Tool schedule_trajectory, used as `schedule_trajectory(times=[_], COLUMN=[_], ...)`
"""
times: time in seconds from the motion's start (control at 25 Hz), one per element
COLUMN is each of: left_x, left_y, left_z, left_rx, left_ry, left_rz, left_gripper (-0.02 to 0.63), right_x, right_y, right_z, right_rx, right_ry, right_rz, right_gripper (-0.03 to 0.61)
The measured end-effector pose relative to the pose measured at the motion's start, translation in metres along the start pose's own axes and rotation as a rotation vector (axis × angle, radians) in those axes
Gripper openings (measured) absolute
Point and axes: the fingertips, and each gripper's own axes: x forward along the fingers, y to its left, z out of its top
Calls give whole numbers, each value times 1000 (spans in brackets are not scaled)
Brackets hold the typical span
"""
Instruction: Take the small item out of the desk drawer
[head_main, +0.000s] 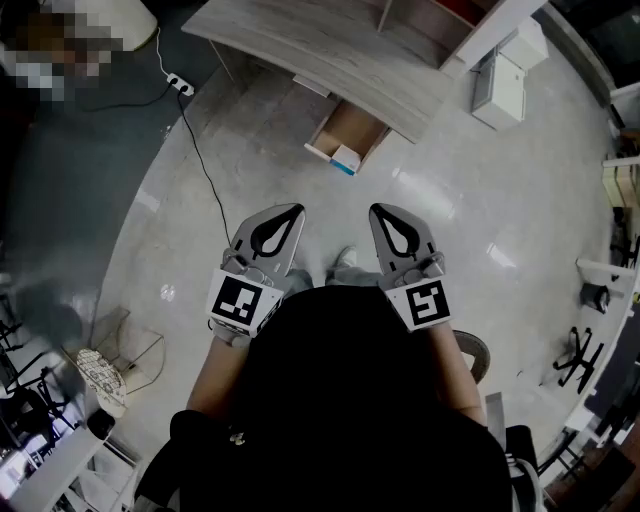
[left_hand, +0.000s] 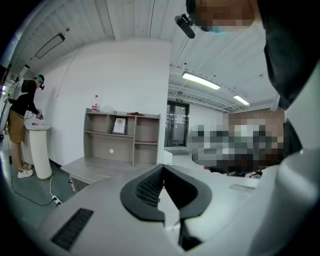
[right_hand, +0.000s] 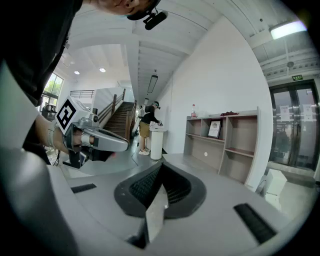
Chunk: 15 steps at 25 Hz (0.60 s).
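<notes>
The person stands on the glossy floor (head_main: 470, 230), well back from the desk (head_main: 300, 45), holding both grippers up side by side in front of the chest. The left gripper (head_main: 286, 216) has its jaws pressed together, the dark pads meeting along one line in the left gripper view, and nothing sits between them. The right gripper (head_main: 387, 216) is closed the same way and is equally empty (its own view also catches the left gripper off to the side, marker cube up).

The drawer (head_main: 345, 130) hangs open under the desk's front edge, pulled out toward the person. The small item (head_main: 347, 160), a blue-and-white box by the look of it, lies at the drawer's front end, against the front panel. Both grippers are well apart from it.

A white cabinet (head_main: 500, 88) stands at the desk's right end. A black cable (head_main: 200, 165) runs across the floor to a power strip (head_main: 180, 86). In the left gripper view a shelf unit (left_hand: 122, 137) sits at the back of the desk with a framed picture (left_hand: 119, 125) in one compartment.
</notes>
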Motion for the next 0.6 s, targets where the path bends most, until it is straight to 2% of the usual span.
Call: schedule_trajectory(times=[0.4,0.6], left_x=[40,64], left_y=[-43,-55], left_z=[5,0], left_rx=[14,-12], left_ry=[16,45], left_rz=[12,22], left_gripper=[6,6], right_x=[-34,-41], right_y=[-47,-71], right_z=[-16,-28], right_rx=[0,-6], right_ry=[-15,-16], right_rz=[2,4], right_gripper=[-3,-3])
